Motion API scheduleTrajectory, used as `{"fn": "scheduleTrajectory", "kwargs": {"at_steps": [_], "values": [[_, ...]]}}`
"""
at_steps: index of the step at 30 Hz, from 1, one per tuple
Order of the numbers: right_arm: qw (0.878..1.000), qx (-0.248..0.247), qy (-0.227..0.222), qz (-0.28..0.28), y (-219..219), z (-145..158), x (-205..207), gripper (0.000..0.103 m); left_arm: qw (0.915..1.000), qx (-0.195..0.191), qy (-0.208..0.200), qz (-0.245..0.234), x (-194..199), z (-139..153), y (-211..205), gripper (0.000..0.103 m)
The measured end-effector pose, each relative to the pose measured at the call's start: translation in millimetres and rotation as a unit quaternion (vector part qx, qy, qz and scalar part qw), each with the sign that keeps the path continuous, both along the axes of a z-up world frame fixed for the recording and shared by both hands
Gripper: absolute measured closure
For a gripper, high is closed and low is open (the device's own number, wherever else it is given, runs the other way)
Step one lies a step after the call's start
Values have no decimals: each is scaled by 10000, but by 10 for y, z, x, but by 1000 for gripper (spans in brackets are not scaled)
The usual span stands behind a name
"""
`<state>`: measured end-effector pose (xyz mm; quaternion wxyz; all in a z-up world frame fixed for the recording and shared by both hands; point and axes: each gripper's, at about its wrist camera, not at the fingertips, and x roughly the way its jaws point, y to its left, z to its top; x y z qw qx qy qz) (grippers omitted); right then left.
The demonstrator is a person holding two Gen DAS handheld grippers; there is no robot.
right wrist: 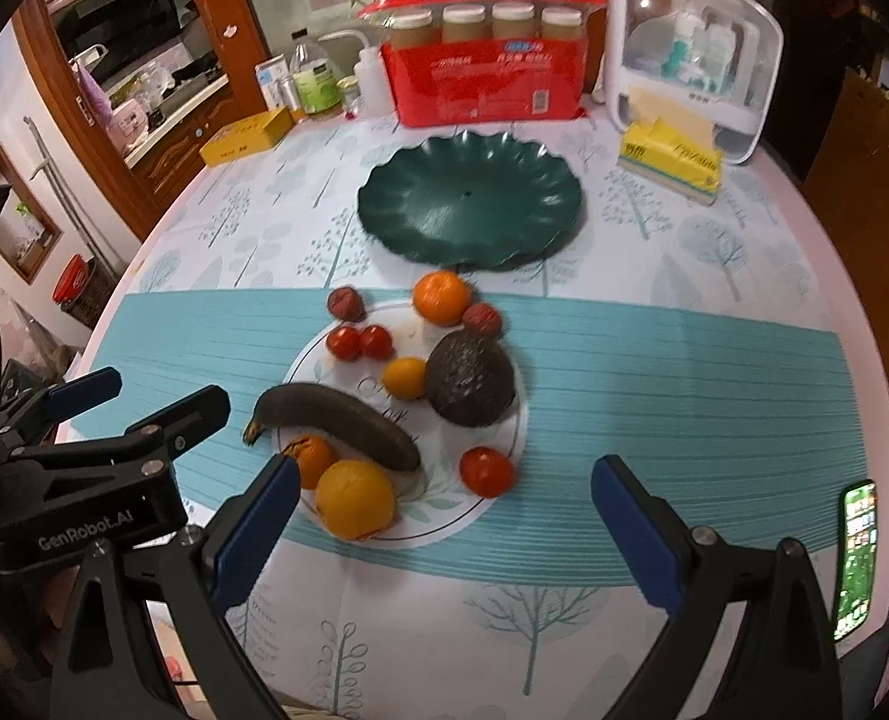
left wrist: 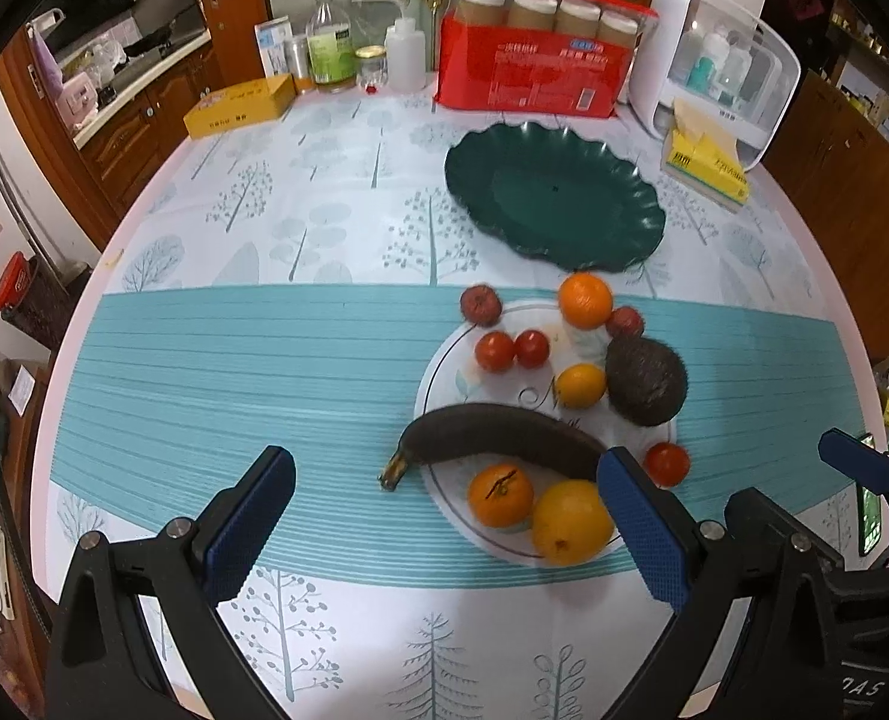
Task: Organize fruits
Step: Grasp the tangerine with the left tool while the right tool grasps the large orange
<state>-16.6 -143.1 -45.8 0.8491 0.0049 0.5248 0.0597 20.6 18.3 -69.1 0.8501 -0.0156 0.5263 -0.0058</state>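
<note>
— Both grippers, left (left wrist: 444,516) and right (right wrist: 444,522), hang wide open over the table's near edge, holding nothing.
— And the fruit?
— It lies on the white plate (right wrist: 492,516): a dark banana (right wrist: 336,420) across the oranges, an avocado (right wrist: 468,384), tomatoes. The green dish (right wrist: 468,210) sits just behind, with a red box (right wrist: 480,84) and a tissue pack (right wrist: 672,162) beyond.

Round table (right wrist: 714,372), tree-print cloth: green dish (right wrist: 469,204), white plate (right wrist: 480,516) of fruit, tissue pack (right wrist: 672,162), yellow box (right wrist: 245,135), red package (right wrist: 485,81), phone (right wrist: 857,558).
</note>
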Motion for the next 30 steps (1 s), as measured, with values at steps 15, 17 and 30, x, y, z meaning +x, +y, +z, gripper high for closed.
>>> {"fn": "scheduleTrajectory", "kwargs": {"at_steps": [15,17,30], "values": [[9949,525,594,625,215,-536,33,29,9984,-11,536,-200,-36,-565,258,3],[9928,617,688,767,253,-608,38,30,9977,-29,578,-355,-39,-607,220,5],[9857,296,853,1424,538,-1014,114,41,9946,-221,891,-486,123,-729,259,22]]}}
